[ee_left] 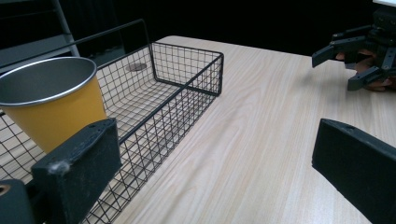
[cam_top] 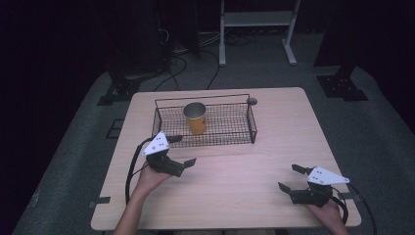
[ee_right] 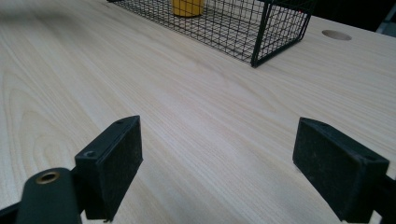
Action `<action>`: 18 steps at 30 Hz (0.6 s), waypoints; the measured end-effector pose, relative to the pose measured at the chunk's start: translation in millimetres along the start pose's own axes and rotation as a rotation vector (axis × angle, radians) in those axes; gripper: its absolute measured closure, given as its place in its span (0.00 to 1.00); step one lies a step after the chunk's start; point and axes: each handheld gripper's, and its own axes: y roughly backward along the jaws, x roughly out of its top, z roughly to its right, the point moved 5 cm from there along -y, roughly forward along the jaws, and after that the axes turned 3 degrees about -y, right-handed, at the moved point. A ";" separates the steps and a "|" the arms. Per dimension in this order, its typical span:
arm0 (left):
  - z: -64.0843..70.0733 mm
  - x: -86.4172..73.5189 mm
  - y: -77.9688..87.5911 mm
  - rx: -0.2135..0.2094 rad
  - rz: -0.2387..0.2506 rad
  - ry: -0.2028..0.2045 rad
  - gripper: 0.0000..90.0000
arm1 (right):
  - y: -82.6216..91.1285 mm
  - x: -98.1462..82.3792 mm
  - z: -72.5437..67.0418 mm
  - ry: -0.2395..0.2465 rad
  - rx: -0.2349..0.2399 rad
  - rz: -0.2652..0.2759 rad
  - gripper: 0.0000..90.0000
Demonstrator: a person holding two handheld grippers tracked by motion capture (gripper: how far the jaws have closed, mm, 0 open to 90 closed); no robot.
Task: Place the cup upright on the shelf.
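Observation:
A black wire basket (cam_top: 215,138) stands at the back middle of the wooden table (cam_top: 254,147). An orange-yellow cup (cam_top: 195,118) with a silver inside stands upright in its left half. My left gripper (cam_top: 182,150) is open and holds nothing, just in front of the basket's left front corner. In the left gripper view the cup (ee_left: 56,109) and the basket wall (ee_left: 187,70) lie to the left of my gripper (ee_left: 212,172). My right gripper (cam_top: 291,177) is open near the front right of the table. In the right gripper view my gripper (ee_right: 224,163) hovers over bare wood, with the basket (ee_right: 280,28) and cup (ee_right: 187,7) far ahead.
A small round hole (cam_top: 252,101) sits in the tabletop behind the basket's right end. A white metal frame (cam_top: 257,29), black stand bases (cam_top: 342,85) and cables (cam_top: 181,63) are on the grey floor behind the table.

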 end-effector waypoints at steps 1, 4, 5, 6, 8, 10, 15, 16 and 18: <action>0.7 0.5 1.4 0.001 0.007 -0.002 0.00 | 0.0 0.0 0.0 0.001 -0.001 0.000 0.16; 2.9 0.3 3.7 0.002 0.008 -0.004 0.00 | -0.1 0.0 0.1 -0.001 -0.001 -0.001 0.16; 3.7 0.0 4.1 0.003 0.010 -0.006 0.00 | -0.1 0.0 0.1 0.000 -0.001 -0.001 0.16; 4.4 -0.4 4.9 0.005 0.006 -0.010 0.00 | -0.1 0.0 0.1 0.000 -0.001 -0.001 0.16; 6.0 -1.5 6.2 0.005 0.007 -0.008 0.00 | -0.1 0.0 0.1 0.001 -0.001 -0.001 0.16; 7.6 -2.6 6.9 -0.003 0.010 0.001 0.00 | -0.1 -0.1 0.1 0.002 -0.002 -0.002 0.16; 12.6 -1.5 9.2 -0.004 0.016 -0.006 0.00 | -0.1 -0.1 0.0 0.002 -0.001 -0.003 0.16; 13.7 -0.9 10.3 -0.002 0.021 -0.008 0.00 | -0.1 -0.1 0.0 0.002 -0.002 -0.002 0.16; 15.0 -1.3 11.8 0.004 0.028 -0.013 0.00 | -0.1 -0.1 -0.1 0.004 -0.002 -0.002 0.16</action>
